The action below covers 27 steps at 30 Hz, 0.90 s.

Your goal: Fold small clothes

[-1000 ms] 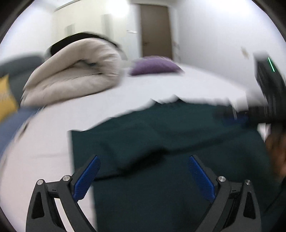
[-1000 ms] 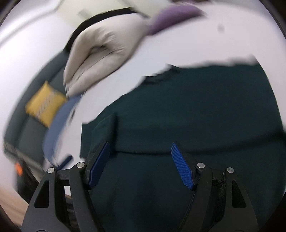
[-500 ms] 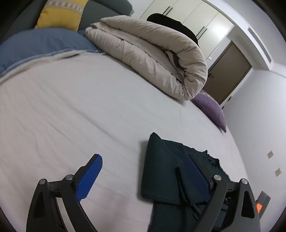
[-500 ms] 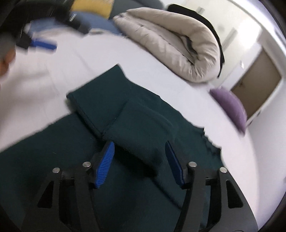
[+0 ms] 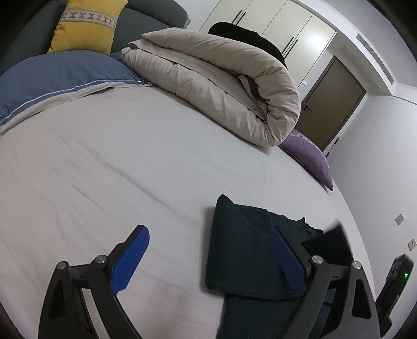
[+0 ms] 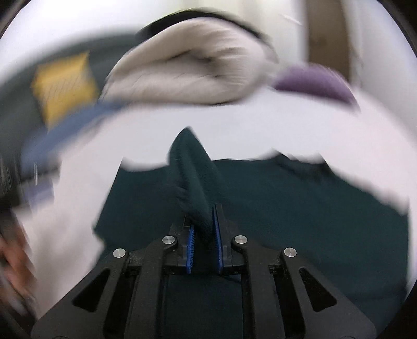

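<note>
Since the earlier frames, the right gripper [image 6: 203, 242] has gone from straddling a raised fold of the dark green garment [image 6: 299, 208] with its jaws apart to pinching that fold tight between its blue pads [image 6: 217, 250]; the ridge of cloth now stands up out of the closed jaws, and the blur around it suggests the hand is on the move. The grip on a doubled edge looks meant to carry that part of the cloth across for the next fold.

Meanwhile the left gripper [image 5: 208, 260] has swung off the garment and now hangs over bare sheet, jaws spread wide and holding nothing, its right finger just overlapping the cloth's near edge. It is probably waiting to pin or take a corner.

The garment lies partly folded on the pale bedsheet [image 5: 104, 169], near the bed's right side in the left wrist view. Farther back lie a rolled beige duvet [image 5: 221, 86], a blue pillow [image 5: 57, 75], a yellow cushion [image 5: 86, 24] and a purple cushion [image 5: 310, 156]. Beyond those are white wardrobes [image 5: 286, 23] and a brown door [image 5: 331, 101].
</note>
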### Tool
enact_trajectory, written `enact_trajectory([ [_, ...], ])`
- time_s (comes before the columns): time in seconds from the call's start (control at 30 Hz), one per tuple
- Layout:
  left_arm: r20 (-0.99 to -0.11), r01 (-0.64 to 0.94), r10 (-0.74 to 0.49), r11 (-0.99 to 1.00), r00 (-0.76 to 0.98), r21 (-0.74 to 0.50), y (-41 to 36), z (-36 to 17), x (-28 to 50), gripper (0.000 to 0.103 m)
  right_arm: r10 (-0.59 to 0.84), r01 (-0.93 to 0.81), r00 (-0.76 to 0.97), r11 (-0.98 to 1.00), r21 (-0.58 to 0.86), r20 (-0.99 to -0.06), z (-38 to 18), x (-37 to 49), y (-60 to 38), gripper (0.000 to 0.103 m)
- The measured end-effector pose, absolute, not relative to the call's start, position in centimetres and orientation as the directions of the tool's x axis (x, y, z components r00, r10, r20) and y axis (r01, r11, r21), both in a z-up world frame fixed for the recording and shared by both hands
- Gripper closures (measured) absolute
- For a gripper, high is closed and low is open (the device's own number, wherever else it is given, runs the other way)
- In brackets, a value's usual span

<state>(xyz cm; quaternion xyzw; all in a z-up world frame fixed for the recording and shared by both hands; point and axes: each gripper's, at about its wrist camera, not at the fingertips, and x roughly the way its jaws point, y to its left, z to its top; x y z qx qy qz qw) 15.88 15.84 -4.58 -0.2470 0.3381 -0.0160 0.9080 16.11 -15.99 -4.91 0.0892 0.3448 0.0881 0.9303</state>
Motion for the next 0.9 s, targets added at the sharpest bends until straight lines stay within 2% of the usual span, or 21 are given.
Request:
enact_trajectory([
  [0.07, -0.61, -0.136, -0.209, 0.873, 0.764, -0.469, 15.7, -4.8, 16.0, 0.008, 0.216, 0.016, 0.751, 0.939, 0.343, -0.624, -6.0, 15.5, -20.3, 0.09],
  [0.1, -0.612, -0.132, -0.217, 0.871, 0.761, -0.474, 15.6, -5.0, 16.1, 0.008, 0.219, 0.058, 0.735, 0.923, 0.381, -0.642, -7.0, 15.3, -22.1, 0.086],
  [0.17, -0.619, -0.127, -0.222, 0.874, 0.754, -0.469, 15.3, -5.3, 16.2, 0.008, 0.239, 0.114, 0.677, 0.9, 0.42, -0.696, -9.3, 15.1, -24.4, 0.065],
  [0.2, -0.625, -0.126, -0.217, 0.88, 0.75, -0.457, 15.1, -5.4, 16.3, 0.008, 0.253, 0.119, 0.668, 0.892, 0.436, -0.7, -9.8, 15.1, -24.9, 0.048],
  [0.23, -0.631, -0.125, -0.213, 0.886, 0.746, -0.447, 14.9, -5.5, 16.4, 0.008, 0.267, 0.123, 0.675, 0.879, 0.461, -0.688, -10.0, 14.7, -25.5, 0.042],
  [0.3, -0.642, -0.125, -0.208, 0.893, 0.738, -0.433, 14.7, -5.9, 16.7, 0.008, 0.289, 0.121, 0.716, 0.845, 0.52, -0.636, -9.8, 14.2, -26.9, 0.021],
  [0.37, -0.655, -0.128, -0.214, 0.892, 0.725, -0.433, 14.6, -6.4, 17.0, 0.008, 0.33, 0.108, 0.734, 0.806, 0.582, -0.593, -9.5, 14.4, -27.9, 0.019],
  [0.47, -0.662, -0.132, -0.241, 0.877, 0.71, -0.461, 14.8, -7.1, 17.7, 0.009, 0.395, 0.105, 0.679, 0.783, 0.614, -0.619, -10.0, 16.9, -28.2, 0.019],
  [0.5, -0.665, -0.135, -0.24, 0.877, 0.707, -0.46, 14.8, -7.3, 17.8, 0.011, 0.404, 0.106, 0.656, 0.787, 0.608, -0.637, -10.4, 17.8, -28.2, 0.024],
  [0.57, -0.676, -0.138, -0.231, 0.884, 0.7, -0.446, 14.7, -7.6, 18.2, 0.014, 0.409, 0.104, 0.598, 0.813, 0.572, -0.69, -11.0, 19.7, -28.0, 0.041],
  [0.63, -0.682, -0.136, -0.233, 0.887, 0.694, -0.441, 14.5, -7.9, 18.4, 0.016, 0.411, 0.07, 0.562, 0.841, 0.537, -0.718, -11.2, 21.9, -26.7, 0.072],
  [0.67, -0.682, -0.133, -0.235, 0.888, 0.693, -0.44, 14.4, -7.9, 18.4, 0.019, 0.394, 0.062, 0.554, 0.859, 0.508, -0.734, -11.2, 22.4, -26.0, 0.078],
  [0.7, -0.683, -0.13, -0.235, 0.89, 0.692, -0.438, 14.3, -8.0, 18.5, 0.023, 0.372, 0.063, 0.553, 0.874, 0.482, -0.746, -11.1, 22.8, -25.8, 0.093],
  [0.73, -0.683, -0.126, -0.238, 0.89, 0.691, -0.438, 14.3, -8.0, 18.5, 0.024, 0.357, 0.067, 0.556, 0.881, 0.469, -0.75, -10.9, 23.1, -25.7, 0.096],
  [0.8, -0.67, -0.124, -0.247, 0.882, 0.701, -0.455, 14.4, -7.9, 18.5, 0.029, 0.361, 0.063, 0.592, 0.87, 0.488, -0.721, -9.9, 22.8, -26.2, 0.096],
  [0.9, -0.655, -0.11, -0.256, 0.88, 0.711, -0.463, 14.4, -7.5, 18.5, 0.03, 0.36, 0.061, 0.644, 0.856, 0.514, -0.675, -8.1, 20.9, -27.1, 0.096],
])
